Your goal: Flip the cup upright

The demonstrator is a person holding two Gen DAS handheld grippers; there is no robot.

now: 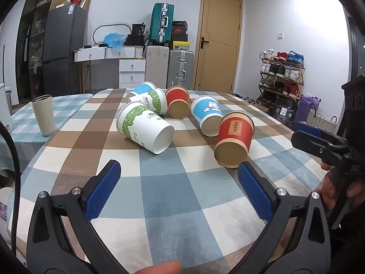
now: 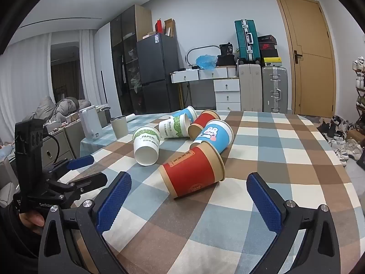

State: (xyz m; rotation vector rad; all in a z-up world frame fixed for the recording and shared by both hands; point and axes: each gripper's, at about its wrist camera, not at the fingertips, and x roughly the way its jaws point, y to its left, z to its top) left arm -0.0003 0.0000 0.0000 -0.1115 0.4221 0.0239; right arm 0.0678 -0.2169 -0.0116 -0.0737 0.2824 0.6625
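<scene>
the right gripper (image 2: 189,198) and the left gripper (image 1: 179,182) both hover spread wide and empty over the checked tablecloth (image 2: 285,159). nearest, between the right fingers, lies the red paper cup with kraft rim (image 2: 191,171) on its side; best to pinch its wall mid-body, then tilt it base-down. six cups lie toppled: two red, two blue, two green-leaf white.
</scene>
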